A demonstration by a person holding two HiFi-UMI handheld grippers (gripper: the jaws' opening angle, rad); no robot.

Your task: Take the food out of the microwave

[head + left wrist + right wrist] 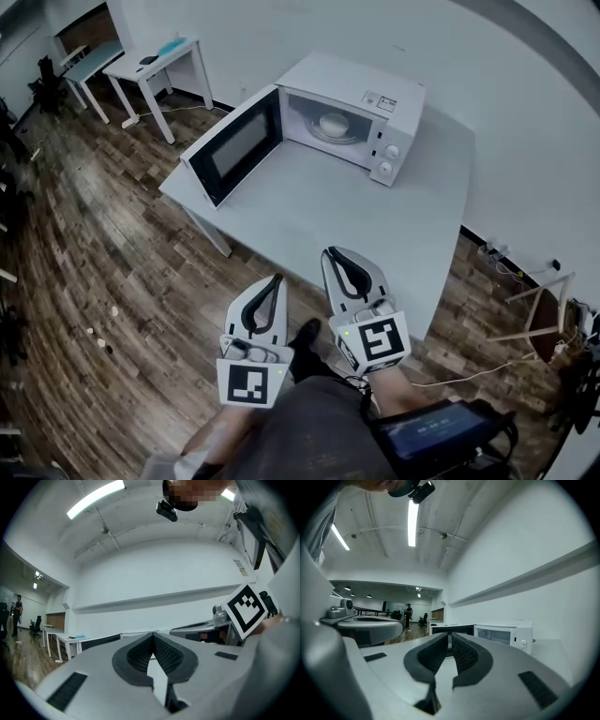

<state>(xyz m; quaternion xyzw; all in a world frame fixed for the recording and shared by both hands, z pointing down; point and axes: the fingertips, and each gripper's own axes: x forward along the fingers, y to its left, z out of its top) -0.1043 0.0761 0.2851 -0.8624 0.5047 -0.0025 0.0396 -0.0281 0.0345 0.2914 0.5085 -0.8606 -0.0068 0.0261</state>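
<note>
Microwave [375, 103] open, surface [375, 220] far edge, food [333, 123] inside | left hand-held gripper [273, 280] clenched, empty | right hand-held gripper [334, 253] clenched, empty

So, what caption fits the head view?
Both shut, left gripper and right gripper face an open microwave holding a bowl, on a table.

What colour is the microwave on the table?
White boxy microwave oven, dark window in its open door; head view shows it best.

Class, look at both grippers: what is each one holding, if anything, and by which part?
Nothing is held. The left gripper and the right gripper both have their jaws together, with nothing between them. The bowl sits inside the open microwave.
</note>
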